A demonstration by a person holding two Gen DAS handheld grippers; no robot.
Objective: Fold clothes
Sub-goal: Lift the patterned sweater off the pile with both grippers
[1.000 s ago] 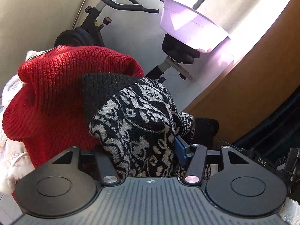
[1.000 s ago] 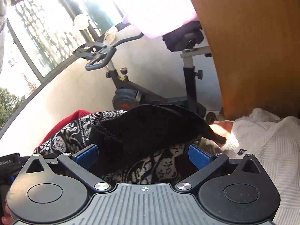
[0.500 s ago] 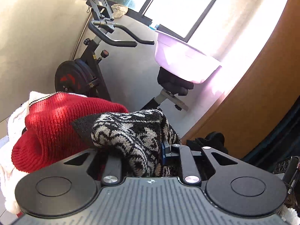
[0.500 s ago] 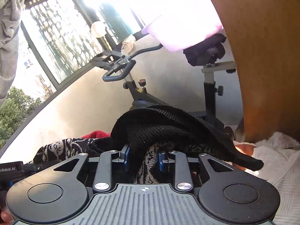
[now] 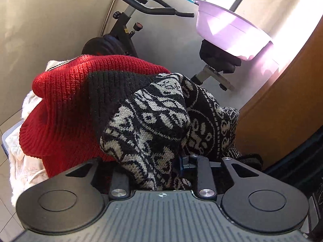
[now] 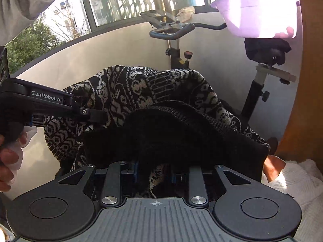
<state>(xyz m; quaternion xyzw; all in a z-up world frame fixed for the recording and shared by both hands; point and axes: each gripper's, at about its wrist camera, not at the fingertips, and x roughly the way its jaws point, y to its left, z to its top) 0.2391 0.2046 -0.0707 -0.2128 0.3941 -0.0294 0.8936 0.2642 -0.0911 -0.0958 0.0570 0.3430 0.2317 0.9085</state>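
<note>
The left claw was clamped on a fold of the black-and-white patterned sweater. Its jaws had just been opening a little, but the knit was still pressed between them and filled the gap. In the left wrist view this sweater was bunched up in front of the claw and lay over a red knitted sweater, touching it. Under the red one there was a cream-coloured garment at the left edge of the view.

The right claw was also clamped on the same patterned sweater, on a part near its black ribbed hem. The cloth hung down between the jaws and was held tight there. From this view the sweater was lifted and stretched between the two claws, with the left claw biting its left side. A person's hand held that tool, and a grey sleeve showed at the upper left corner.

Behind the sweater stood an exercise bike against a pale wall. A lilac plastic basin rested on the bike's saddle. At the right side there was an orange-brown wooden panel, and below it, in the right wrist view, a white fluffy cloth. I could not tell on which surface the clothes pile lay.
</note>
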